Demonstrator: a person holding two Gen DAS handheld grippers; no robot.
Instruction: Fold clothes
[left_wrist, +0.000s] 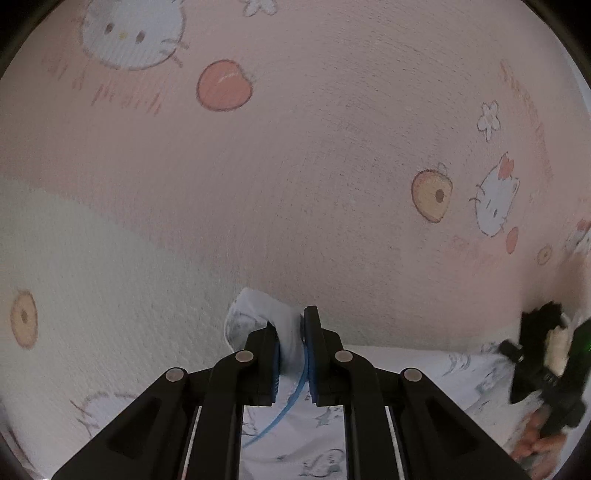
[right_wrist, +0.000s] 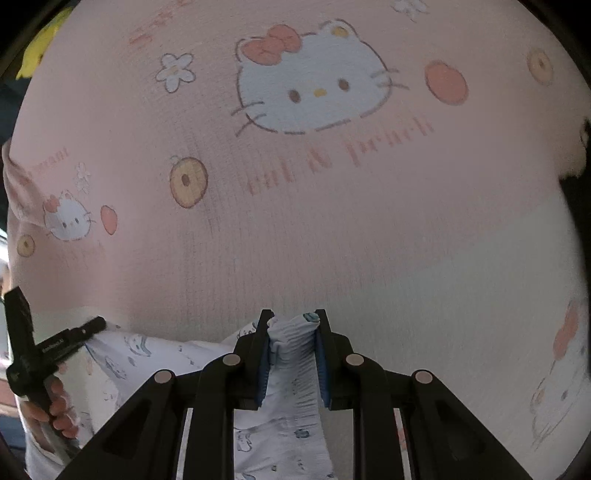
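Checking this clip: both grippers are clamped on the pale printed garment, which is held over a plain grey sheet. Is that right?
Not quite. Both the left gripper and the right gripper are shut on the pale printed garment, but the sheet beneath is not plain grey: it is pink and cream with cartoon cat faces, fruit and lettering. The right wrist view shows it best.

Left gripper (left_wrist: 290, 345): jaws drawn close, blue pads (left_wrist: 309, 354) pinching a bunch of pale cloth between them; black fingers point forward and low.
Right gripper (right_wrist: 293, 347): jaws drawn close, blue pads (right_wrist: 320, 356) clamped on a gathered, ribbed fold of cloth.
Right hand (left_wrist: 537, 441): seen at the lower right edge of the left view, fingers wrapped round the gripper handle.
Left hand (right_wrist: 51, 410): seen at the lower left edge of the right view, gripping its handle.
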